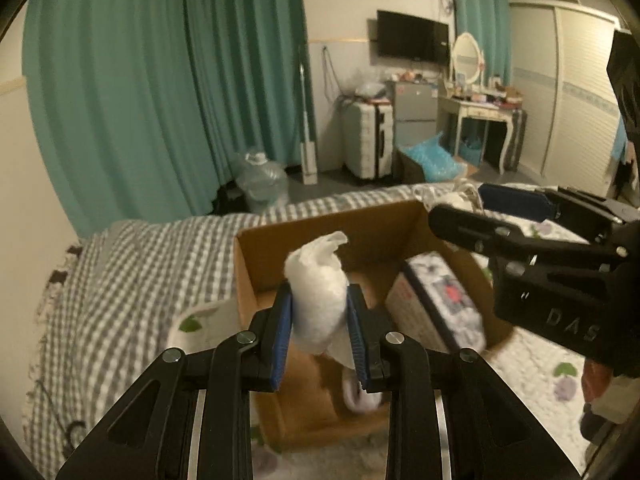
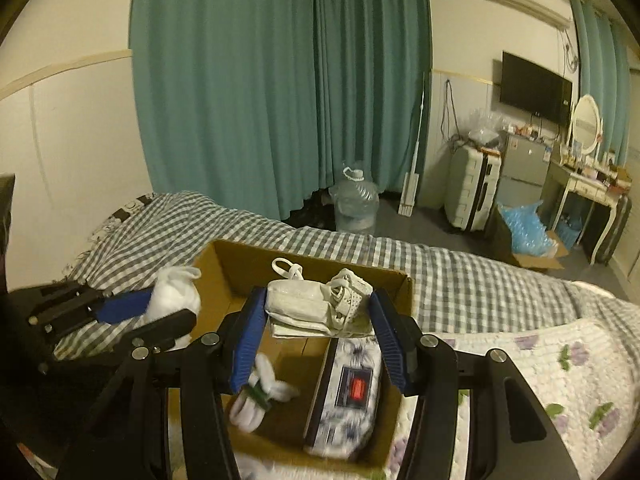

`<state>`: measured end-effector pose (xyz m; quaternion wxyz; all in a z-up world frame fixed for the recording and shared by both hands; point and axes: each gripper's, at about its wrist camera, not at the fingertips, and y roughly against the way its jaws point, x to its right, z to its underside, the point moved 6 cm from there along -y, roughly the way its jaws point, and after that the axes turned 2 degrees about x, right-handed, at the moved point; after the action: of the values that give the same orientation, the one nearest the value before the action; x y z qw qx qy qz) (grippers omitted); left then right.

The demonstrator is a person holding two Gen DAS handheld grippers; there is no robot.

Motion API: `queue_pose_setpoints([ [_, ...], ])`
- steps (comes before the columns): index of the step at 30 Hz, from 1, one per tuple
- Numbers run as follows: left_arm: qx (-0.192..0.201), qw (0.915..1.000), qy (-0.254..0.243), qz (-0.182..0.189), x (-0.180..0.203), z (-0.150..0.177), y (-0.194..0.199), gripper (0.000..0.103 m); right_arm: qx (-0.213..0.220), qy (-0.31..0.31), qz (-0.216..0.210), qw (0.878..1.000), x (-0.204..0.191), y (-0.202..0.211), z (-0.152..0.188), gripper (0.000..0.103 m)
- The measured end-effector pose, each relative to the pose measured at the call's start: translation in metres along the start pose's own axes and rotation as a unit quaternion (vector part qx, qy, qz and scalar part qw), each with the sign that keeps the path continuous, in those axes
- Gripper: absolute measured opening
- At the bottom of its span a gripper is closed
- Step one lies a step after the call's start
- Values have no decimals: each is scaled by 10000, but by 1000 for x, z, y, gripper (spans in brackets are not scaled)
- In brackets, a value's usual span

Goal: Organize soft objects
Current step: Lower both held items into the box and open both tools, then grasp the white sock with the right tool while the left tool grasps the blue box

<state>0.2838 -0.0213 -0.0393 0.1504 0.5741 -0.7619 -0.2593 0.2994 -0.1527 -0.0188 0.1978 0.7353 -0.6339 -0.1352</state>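
Left wrist view: left tool [image 1: 320, 332] clenched on white soft bundle [image 1: 318, 292], held above cardboard box [image 1: 256, 276]. Box sits on bed [image 1: 140, 264] with checked cover. Inside box: patterned flat pack [image 1: 440, 304] against right wall, white sock pair [image 1: 360, 396] on floor of box. Right tool [image 1: 460, 216] over box's far right corner.

Right wrist view: right tool [image 2: 318, 336] grasps cream strapped pouch [image 2: 316, 306] between blue pads [image 2: 248, 340], above same box [image 2: 236, 268]. Patterned pack [image 2: 348, 396] and sock pair [image 2: 260, 392] lie inside box, below pouch. Left tool [image 2: 160, 308] with white bundle [image 2: 176, 292] at box's left edge.
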Motion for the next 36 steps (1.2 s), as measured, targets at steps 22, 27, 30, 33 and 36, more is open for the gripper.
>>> queue_pose_setpoints([
  [22,616,9972,-45,-412,-9,-35,60,59,590,-70,331,9977,13,91,-31,89],
  [27,1272,9911,133,-375,-11,-52,147,78,890,179,454,9948,-10,165,-44,97],
  [30,1506,9880,181,-278,-12,-54,190,78,1003,356,569,9927,-24,206,-41,101],
  [33,1611,9862,196,-331,-14,-50,218,78,1019,398,602,9922,-30,233,-33,101],
  [36,1505,9876,229,-371,-15,-35,227,78,922,356,532,9937,-37,248,-11,101],
])
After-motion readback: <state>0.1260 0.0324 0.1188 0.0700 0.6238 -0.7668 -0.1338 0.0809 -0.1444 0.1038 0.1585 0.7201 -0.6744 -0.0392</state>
